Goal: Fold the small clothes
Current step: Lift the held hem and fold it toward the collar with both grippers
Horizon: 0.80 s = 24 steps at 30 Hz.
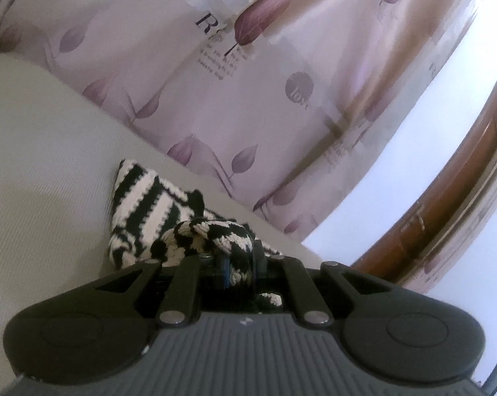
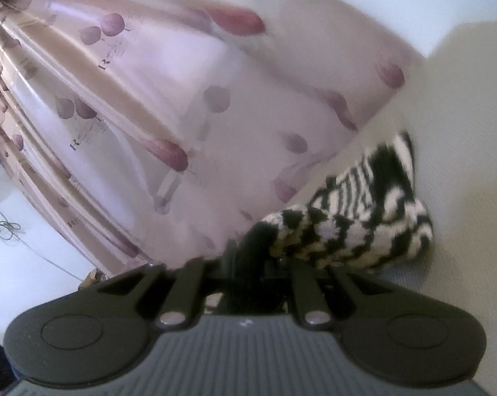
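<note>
Striped knit garment hangs bunched between both pinching claws, left claw and right claw, at twelve o'clock over the pale bed; keep tension even, lower it flat.

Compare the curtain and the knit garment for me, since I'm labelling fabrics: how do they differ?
The curtain is smooth, glossy pale pink with purple leaves and lettering; the garment is chunky knit in black and white stripes. The curtain hangs in long vertical folds; the garment lies bunched on the beige surface. Both tongs, left and right, grip the garment, not the curtain. Both are patterned cloth.
</note>
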Each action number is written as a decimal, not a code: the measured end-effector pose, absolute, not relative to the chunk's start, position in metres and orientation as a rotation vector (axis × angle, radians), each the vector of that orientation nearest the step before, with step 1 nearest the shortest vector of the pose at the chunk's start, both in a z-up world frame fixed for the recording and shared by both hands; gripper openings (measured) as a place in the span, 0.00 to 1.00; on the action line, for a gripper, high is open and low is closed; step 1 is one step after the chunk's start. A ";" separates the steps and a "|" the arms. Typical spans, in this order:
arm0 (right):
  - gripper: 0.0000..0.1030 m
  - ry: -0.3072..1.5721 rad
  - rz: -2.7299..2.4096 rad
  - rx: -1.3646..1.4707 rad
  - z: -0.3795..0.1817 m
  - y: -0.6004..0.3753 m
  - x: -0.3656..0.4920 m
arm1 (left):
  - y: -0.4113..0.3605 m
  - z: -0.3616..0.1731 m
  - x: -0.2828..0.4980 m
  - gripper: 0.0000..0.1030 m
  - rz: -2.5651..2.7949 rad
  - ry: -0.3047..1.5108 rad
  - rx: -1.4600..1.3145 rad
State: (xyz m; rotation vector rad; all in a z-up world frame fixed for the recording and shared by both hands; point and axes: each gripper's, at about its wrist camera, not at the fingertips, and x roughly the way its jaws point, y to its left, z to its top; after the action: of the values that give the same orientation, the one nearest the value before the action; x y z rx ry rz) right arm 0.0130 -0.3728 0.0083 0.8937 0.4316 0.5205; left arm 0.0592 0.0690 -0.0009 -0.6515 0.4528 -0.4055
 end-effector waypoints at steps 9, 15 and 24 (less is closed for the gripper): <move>0.12 0.422 0.476 0.877 0.010 -0.382 0.066 | 0.061 0.004 0.104 0.10 -0.348 0.449 -0.672; 0.12 0.426 0.437 0.889 0.005 -0.386 0.093 | 0.062 -0.001 0.127 0.11 -0.297 0.448 -0.689; 0.12 0.463 0.357 0.913 -0.012 -0.388 0.136 | 0.063 -0.013 0.162 0.11 -0.226 0.476 -0.713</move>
State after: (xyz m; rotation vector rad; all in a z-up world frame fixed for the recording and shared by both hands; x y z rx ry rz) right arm 0.1358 -0.3877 -0.0122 0.9127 0.4628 0.3568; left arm 0.1619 0.0627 -0.0126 -0.7126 0.4756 -0.2262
